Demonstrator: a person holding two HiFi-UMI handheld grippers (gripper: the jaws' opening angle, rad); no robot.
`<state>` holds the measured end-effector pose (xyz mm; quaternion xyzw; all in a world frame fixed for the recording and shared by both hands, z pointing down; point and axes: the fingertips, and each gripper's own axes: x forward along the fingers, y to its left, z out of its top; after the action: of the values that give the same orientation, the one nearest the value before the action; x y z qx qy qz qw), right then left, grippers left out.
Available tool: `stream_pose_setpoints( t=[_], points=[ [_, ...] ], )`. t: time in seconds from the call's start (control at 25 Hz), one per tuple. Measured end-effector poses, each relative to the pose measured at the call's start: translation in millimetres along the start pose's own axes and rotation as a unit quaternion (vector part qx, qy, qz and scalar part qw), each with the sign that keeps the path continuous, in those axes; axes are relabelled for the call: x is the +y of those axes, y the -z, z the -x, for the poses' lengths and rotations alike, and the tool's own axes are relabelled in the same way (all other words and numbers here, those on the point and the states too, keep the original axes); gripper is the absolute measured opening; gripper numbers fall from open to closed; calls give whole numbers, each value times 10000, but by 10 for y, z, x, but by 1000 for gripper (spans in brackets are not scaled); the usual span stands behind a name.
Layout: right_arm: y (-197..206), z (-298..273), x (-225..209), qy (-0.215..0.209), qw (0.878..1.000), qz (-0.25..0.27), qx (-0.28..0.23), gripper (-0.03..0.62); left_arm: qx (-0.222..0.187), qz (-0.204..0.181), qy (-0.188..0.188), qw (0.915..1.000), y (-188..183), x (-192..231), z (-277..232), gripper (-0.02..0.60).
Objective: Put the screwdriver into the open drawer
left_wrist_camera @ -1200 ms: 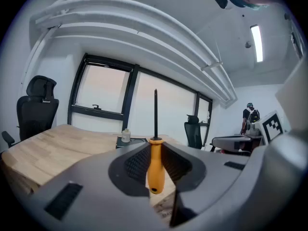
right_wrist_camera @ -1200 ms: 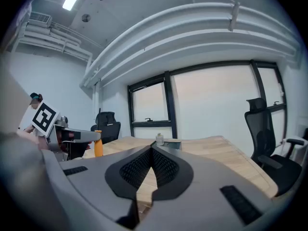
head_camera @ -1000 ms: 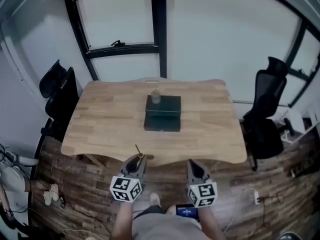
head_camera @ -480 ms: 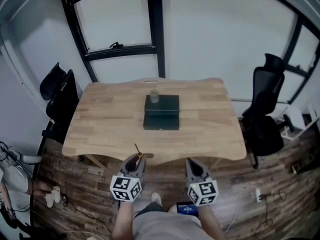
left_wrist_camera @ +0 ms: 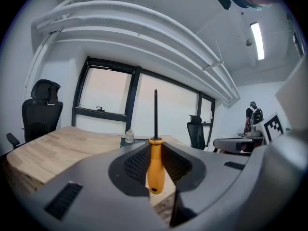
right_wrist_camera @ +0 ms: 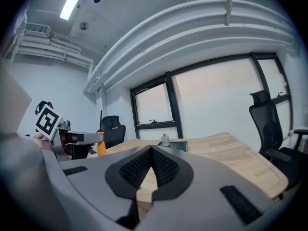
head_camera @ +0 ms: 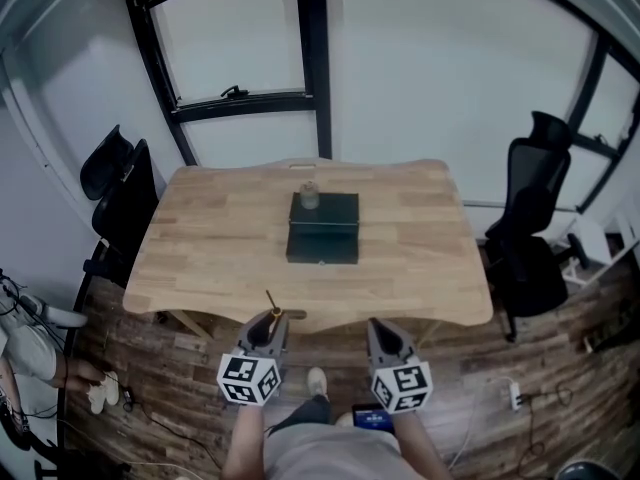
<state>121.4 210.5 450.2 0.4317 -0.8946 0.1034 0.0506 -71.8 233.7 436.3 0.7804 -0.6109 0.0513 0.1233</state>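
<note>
Orange-handled screwdriver (left_wrist_camera: 155,170), 1 item: clamped by the handle between the 2 jaws of the left claw (head_camera: 272,320), its dark shaft standing up past the jaw tips. Held at the near edge of the surface (head_camera: 200,238), left of that edge's middle and well apart from the drawer unit

Left claw: closed on the handle, jaws kept apart only by the handle's thickness; marker cube (head_camera: 250,378) at its rear

Right claw (right_wrist_camera: 152,149): jaw tips pressed together with nothing between them; held just beside the left claw, off the near edge of the surface, over the floor (head_camera: 150,368); marker cube (head_camera: 402,386) at its rear

Surface: light wood, rectangular with rounded corners, bearing only the drawer unit and what stands on it

Drawer unit (head_camera: 323,243), 1 item: dark box at the middle of the surface, its lower front section reaching toward the near edge; how far the drawer is out cannot be read from the head view

Small pale jar (head_camera: 310,196), 1 item: upright on the top of the drawer unit, at its far left corner

Office chairs, 2 items, black: 1 off the right edge of the surface (head_camera: 530,228), 1 off the far left corner (head_camera: 120,183)

Window frame (head_camera: 310,58): black, behind the far edge

Floor: dark wood planks
</note>
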Motion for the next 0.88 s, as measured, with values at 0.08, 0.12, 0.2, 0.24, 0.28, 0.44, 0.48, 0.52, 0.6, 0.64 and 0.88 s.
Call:
stream_pose_setpoints(
  t=[0.08, 0.12, 0.2, 0.24, 0.28, 0.44, 0.48, 0.52, 0.6, 0.64, 0.88],
  points=[
    [-1, -69, -43, 18, 10000, 49, 37, -2, 14, 51, -46, 10000, 23, 61, -55, 71],
    [4, -102, -70, 41, 9999, 76, 63, -2, 23, 74, -70, 9999, 36, 91, -85, 71],
    [22, -177, -134, 83, 9998, 119, 128, -2, 35, 98, -105, 9999, 49, 142, -160, 71],
    [32, -224, -168, 91, 9997, 135, 167, -2, 42, 100, -111, 9999, 49, 161, -210, 71],
    [41, -279, -202, 92, 9996, 150, 208, -2, 50, 99, -108, 9999, 46, 180, -270, 71],
    [45, -568, -329, 103, 9992, 223, 312, -2, 93, 92, -44, 9999, 33, 289, -583, 71],
    [38, -644, -368, 118, 9991, 246, 337, -2, 110, 97, -27, 9999, 30, 321, -676, 71],
    [29, -721, -412, 139, 9988, 293, 367, -2, 127, 108, -10, 9999, 23, 356, -772, 71],
    [21, -882, -509, 197, 9978, 484, 412, -2, 158, 140, 32, 9998, -3, 430, -968, 71],
    [26, -962, -558, 226, 9971, 586, 430, -2, 182, 153, 53, 9997, -14, 469, -1064, 71],
    [-138, -1401, -674, 316, 9924, 832, 845, -2, 342, 181, 185, 9991, -90, 705, -1614, 71]
  ],
)
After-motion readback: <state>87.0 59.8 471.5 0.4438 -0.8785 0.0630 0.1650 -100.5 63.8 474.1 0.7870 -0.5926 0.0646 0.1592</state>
